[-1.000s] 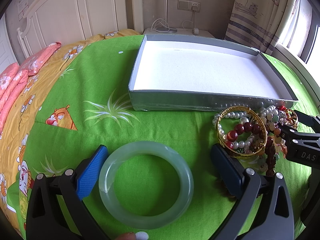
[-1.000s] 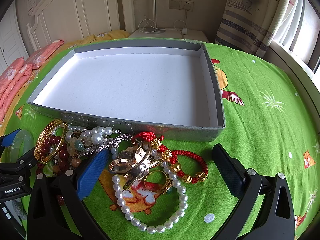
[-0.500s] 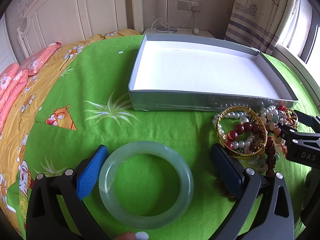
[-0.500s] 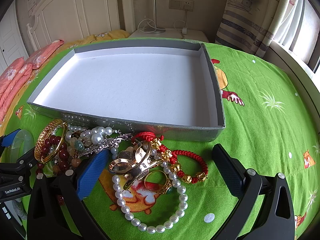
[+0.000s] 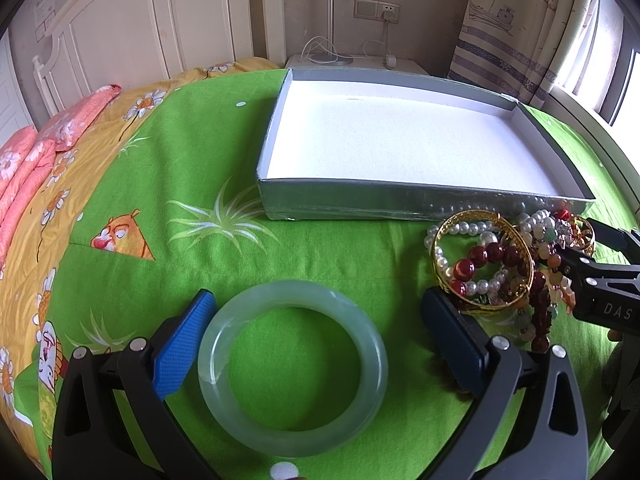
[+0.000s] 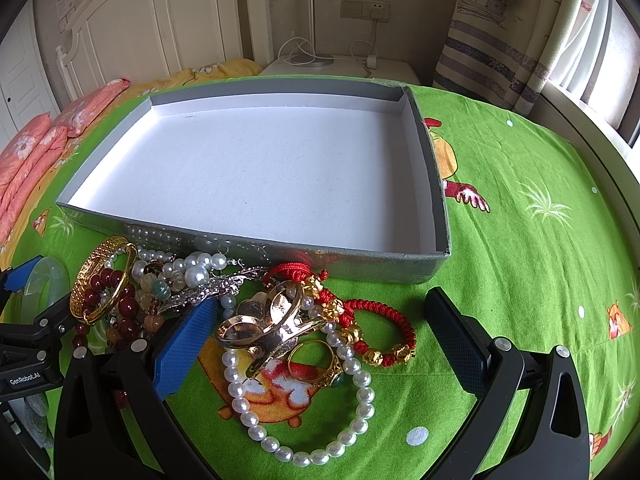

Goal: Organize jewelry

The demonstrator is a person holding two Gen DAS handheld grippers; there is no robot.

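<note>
A pale green jade bangle (image 5: 292, 368) lies flat on the green bedspread between the spread fingers of my open left gripper (image 5: 316, 332); the blue left pad (image 5: 180, 344) sits close beside it. A shallow grey box (image 5: 424, 200) with a white floor stands empty behind. In the right wrist view my right gripper (image 6: 320, 340) is open around a heap of jewelry: a gold hair clip (image 6: 272, 320), a pearl bracelet (image 6: 304, 396), a red cord bracelet (image 6: 380, 332), a gold ring (image 6: 316, 364). A gold bangle (image 6: 102, 276) with dark red beads lies at the heap's left.
The grey box (image 6: 436, 184) sits directly behind the heap. A white headboard (image 5: 160, 28), pink pillows (image 5: 36, 152) and a nightstand with cables (image 5: 340, 60) lie beyond the bed. A curtain (image 6: 512, 32) hangs at the right. The right gripper's black body (image 5: 604, 280) reaches in beside the beads.
</note>
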